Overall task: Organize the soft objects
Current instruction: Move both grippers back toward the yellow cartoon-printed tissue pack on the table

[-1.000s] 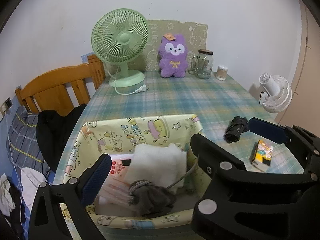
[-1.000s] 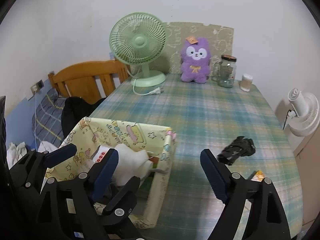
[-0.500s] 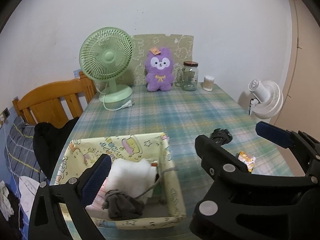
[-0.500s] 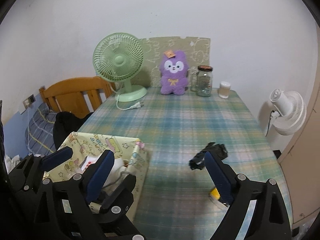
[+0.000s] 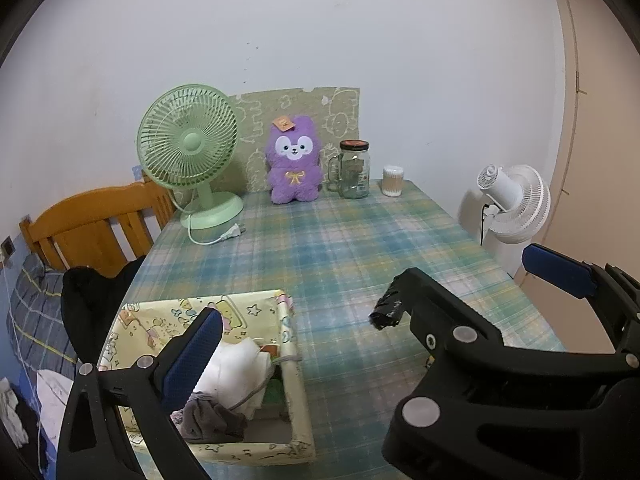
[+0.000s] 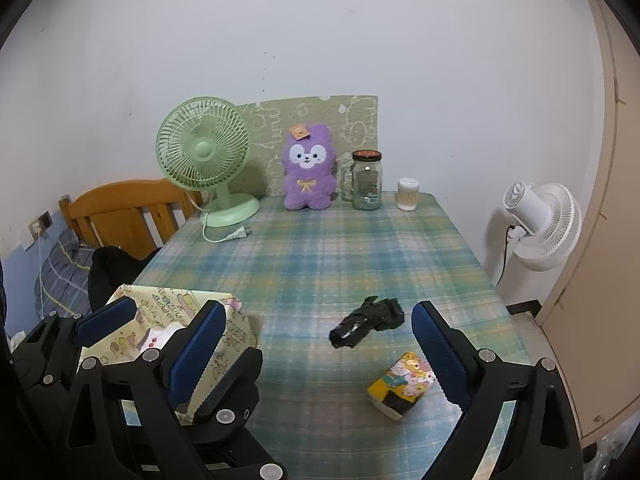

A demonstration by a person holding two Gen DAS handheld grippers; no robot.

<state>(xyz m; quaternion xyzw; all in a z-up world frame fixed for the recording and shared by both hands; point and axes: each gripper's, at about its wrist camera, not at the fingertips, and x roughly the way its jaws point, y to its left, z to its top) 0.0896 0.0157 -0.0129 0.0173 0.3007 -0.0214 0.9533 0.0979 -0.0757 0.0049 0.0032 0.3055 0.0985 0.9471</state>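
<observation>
Plaid table: black bundle lies between the gaping right hand-held gripper's fingers.

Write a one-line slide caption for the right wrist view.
Open right gripper above the plaid table, facing a black crumpled bag and cartoon tissue pack; fabric bin at left.

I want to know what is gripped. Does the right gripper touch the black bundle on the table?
Apart. The right wrist view shows plaid cloth between the right gripper fingers and the black bundle.
</observation>
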